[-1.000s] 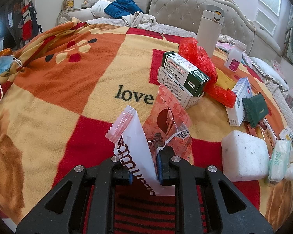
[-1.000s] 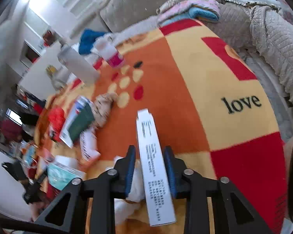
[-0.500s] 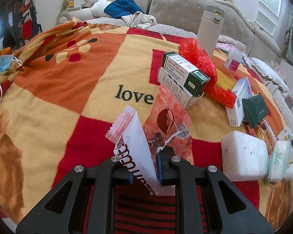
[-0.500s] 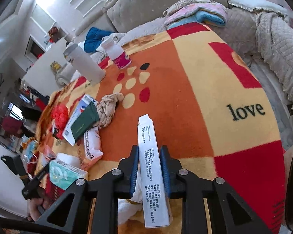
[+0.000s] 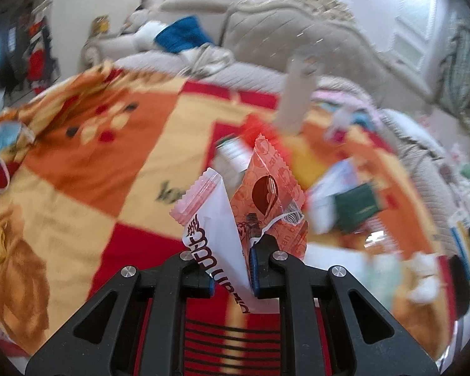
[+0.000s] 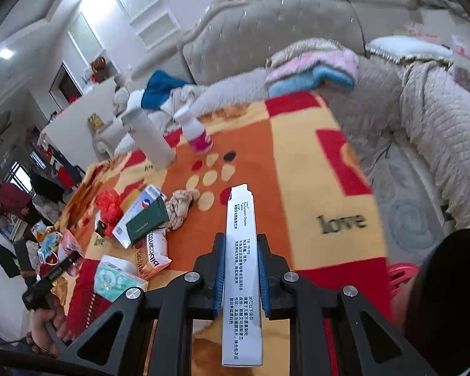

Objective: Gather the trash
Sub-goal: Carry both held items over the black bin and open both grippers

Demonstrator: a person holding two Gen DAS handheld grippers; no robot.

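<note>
Left tool (image 5: 230, 269) pinches two wrappers (image 5: 216, 235) — right tool (image 6: 240, 269) clamps a white box (image 6: 241, 269).

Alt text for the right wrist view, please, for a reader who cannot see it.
The right gripper is shut on a long white carton printed with small text, held above an orange, yellow and red blanket. To the left lie boxes, wrappers, a tissue pack and a pink-labelled bottle; a tufted headboard stands behind.

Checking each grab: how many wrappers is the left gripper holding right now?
2: a white wrapper clamped in the left gripper, and an orange wrapper pinched beside it on the right. More may be hidden behind.
</note>
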